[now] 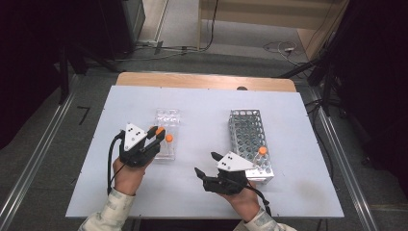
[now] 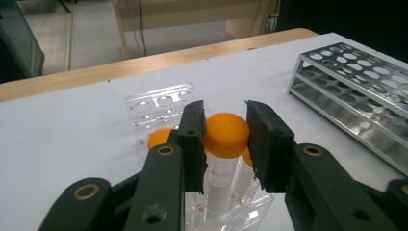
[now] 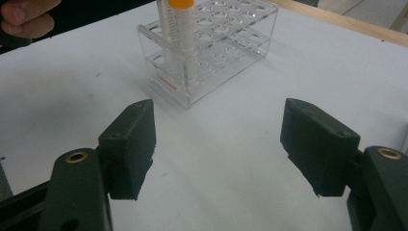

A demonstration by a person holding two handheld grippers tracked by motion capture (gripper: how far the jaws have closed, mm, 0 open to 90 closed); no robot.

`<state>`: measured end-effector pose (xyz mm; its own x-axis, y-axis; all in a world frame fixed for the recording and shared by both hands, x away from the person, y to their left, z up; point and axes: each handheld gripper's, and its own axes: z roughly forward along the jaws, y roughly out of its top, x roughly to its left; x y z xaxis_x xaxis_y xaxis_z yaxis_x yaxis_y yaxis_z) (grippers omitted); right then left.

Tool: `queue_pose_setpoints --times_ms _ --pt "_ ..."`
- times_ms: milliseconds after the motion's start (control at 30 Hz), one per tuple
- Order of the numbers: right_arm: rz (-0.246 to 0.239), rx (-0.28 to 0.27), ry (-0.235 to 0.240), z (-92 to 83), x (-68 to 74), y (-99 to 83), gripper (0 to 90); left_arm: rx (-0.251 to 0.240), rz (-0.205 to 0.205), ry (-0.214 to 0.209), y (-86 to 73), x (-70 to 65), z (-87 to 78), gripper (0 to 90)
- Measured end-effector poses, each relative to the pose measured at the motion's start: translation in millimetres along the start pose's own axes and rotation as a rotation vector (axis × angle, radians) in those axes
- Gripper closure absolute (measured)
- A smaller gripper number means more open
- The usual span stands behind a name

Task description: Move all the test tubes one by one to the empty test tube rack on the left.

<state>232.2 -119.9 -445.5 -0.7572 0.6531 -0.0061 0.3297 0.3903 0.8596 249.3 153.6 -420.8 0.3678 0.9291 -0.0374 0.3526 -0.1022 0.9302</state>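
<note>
My left gripper [image 1: 157, 132] [image 2: 225, 126] reaches over the near end of a clear plastic tube rack [image 1: 167, 118] [image 2: 161, 103]. Both its pads press on the orange cap of an upright tube [image 2: 226, 135] [image 1: 159, 130] that stands in that rack. Two more orange-capped tubes [image 2: 158, 138] stand close beside it in the rack, partly hidden by the jaws. My right gripper [image 1: 206, 163] [image 3: 219, 144] rests low over the table in front of the metal rack, pointing left, open with nothing between its fingers. In the right gripper view it faces the clear rack [image 3: 211, 48].
A metal tube rack [image 1: 240, 120] [image 2: 346, 82] stands at the right with one orange-capped tube [image 1: 262, 151] at its near corner. The white tabletop [image 1: 202, 110] lies bare between the two racks. The wooden table edge [image 1: 207, 81] runs along the far side.
</note>
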Motion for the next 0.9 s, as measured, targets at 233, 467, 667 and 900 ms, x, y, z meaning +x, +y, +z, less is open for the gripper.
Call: queue_pose_setpoints --times_ms 233,467,667,900 --pt "0.001 0.002 0.001 0.0 0.4 -0.2 27.2 -0.018 -0.011 -0.012 2.2 -0.9 -3.5 62.6" --pt "0.002 -0.015 0.004 -8.5 0.7 0.2 27.5 -0.049 -0.033 -0.008 7.2 -4.1 -9.9 44.9" --pt "0.014 -0.053 -0.009 -27.7 -5.3 -0.1 27.9 -0.053 -0.042 0.008 9.0 -5.4 -11.3 32.2" --pt "0.01 -0.083 -0.089 -52.3 -19.0 -4.6 28.1 -0.06 -0.042 0.012 9.3 -4.2 -12.3 32.1"
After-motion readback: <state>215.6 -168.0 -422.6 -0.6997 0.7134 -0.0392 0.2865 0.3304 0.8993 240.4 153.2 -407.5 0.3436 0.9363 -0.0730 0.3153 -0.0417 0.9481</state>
